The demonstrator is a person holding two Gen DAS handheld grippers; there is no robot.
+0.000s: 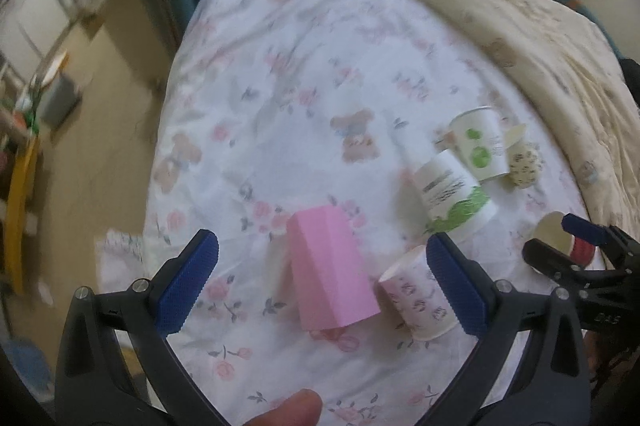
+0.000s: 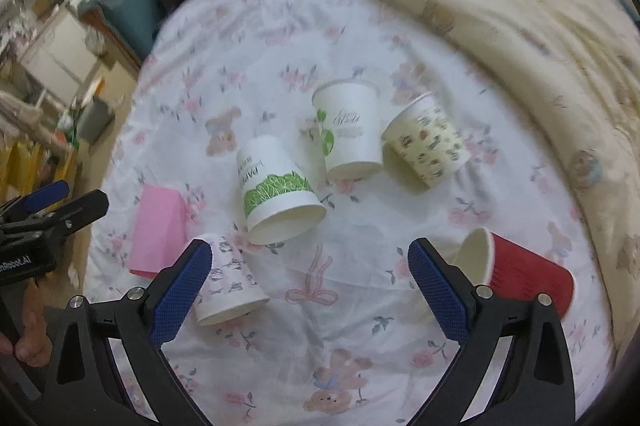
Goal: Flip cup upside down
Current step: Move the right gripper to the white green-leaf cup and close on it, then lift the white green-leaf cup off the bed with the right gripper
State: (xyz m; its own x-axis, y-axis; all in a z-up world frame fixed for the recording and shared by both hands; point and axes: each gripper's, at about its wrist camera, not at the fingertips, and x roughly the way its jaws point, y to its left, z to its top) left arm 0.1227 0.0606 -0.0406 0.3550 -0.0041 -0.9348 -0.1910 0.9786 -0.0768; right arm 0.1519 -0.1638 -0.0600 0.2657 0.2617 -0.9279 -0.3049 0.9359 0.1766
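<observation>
Several paper cups sit on a floral bedsheet (image 2: 352, 322). A red ribbed cup (image 2: 524, 276) lies on its side, mouth toward the left, just right of my open right gripper (image 2: 310, 290); it also shows in the left wrist view (image 1: 560, 238). A pink faceted cup (image 1: 330, 272) stands upside down between the fingers of my open left gripper (image 1: 322, 284); it also shows in the right wrist view (image 2: 158, 230). A small floral cup (image 1: 418, 296) stands upside down by the left gripper's right finger.
A green-banded white cup (image 2: 276, 195), a green-leaf white cup (image 2: 350, 129) and a cream patterned cup (image 2: 426, 139) sit mid-bed. A cream blanket (image 2: 500, 9) is heaped along the right and far side. The bed edge and floor (image 1: 104, 129) lie left.
</observation>
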